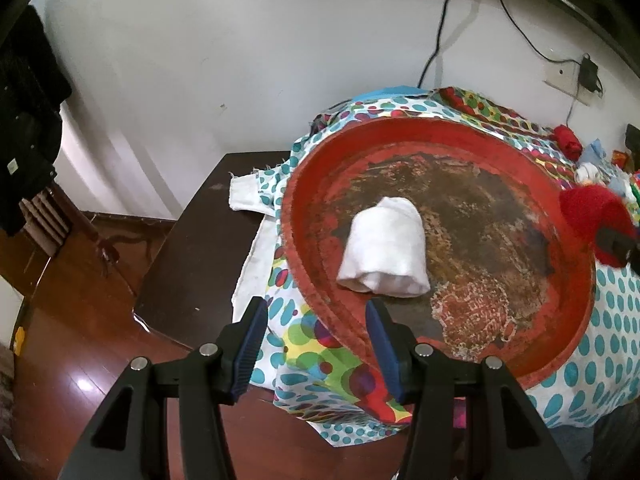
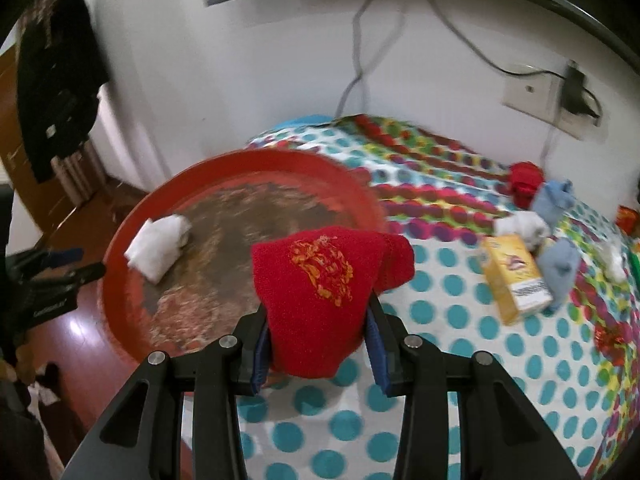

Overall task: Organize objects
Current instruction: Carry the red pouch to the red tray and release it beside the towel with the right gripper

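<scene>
A worn round red tray (image 1: 320, 184) sits on a polka-dot cloth; it also shows in the right wrist view (image 2: 120, 240). A rolled white sock (image 1: 384, 256) lies in it, seen also in the right wrist view (image 2: 160, 248). My left gripper (image 1: 316, 312) is open and empty at the tray's near rim, just short of the white sock. My right gripper (image 2: 318, 312) is shut on a rolled red sock (image 2: 320, 292) with orange embroidery, held over the tray's right edge; that sock shows at the right of the left wrist view (image 1: 592, 220).
On the cloth (image 2: 440, 320) to the right lie a yellow box (image 2: 516, 276), blue sock rolls (image 2: 560, 268), white rolls (image 2: 524, 228) and another red roll (image 2: 524, 180). A dark wooden table (image 1: 192, 248) edge and floor are at left. Cables and a wall socket (image 2: 532, 96) are behind.
</scene>
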A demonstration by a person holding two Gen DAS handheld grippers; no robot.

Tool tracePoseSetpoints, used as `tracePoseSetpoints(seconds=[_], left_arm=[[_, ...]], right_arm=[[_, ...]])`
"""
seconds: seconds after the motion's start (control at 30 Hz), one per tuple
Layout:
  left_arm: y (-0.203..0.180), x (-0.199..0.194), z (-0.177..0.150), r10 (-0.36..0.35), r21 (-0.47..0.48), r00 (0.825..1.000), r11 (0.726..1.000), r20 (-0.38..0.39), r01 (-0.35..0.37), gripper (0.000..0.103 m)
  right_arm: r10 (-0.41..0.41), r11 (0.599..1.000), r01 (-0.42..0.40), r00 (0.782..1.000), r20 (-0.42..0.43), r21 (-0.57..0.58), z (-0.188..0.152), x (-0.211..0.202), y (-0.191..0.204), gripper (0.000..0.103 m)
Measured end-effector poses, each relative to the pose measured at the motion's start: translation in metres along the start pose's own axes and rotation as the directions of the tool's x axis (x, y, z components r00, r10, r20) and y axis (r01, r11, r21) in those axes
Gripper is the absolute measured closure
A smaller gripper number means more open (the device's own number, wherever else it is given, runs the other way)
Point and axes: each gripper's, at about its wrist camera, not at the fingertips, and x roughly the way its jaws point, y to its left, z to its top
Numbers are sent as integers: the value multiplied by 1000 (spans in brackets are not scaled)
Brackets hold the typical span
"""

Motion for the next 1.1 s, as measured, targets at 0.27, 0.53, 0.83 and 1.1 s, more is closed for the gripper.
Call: tracePoseSetpoints(seconds=[0.27, 0.53, 0.83, 1.1], left_arm=[[13, -2, -2, 14, -35, 1000, 999, -4, -14, 51], [21, -2, -2, 17, -58, 1000, 998, -6, -17, 51], [23, -1, -1, 13, -65, 1000, 998, -6, -14, 51], [23, -2, -1, 12, -60, 1000, 998, -4, -13, 51]], right_arm=[[45, 995, -47, 999, -31, -87, 8, 17, 43, 64], [100, 987, -108, 993, -69, -122, 14, 37, 81, 63], [121, 976, -138, 987, -104, -171, 13, 57, 113, 63], [136, 977, -154, 983, -119, -150, 16, 69, 124, 63]])
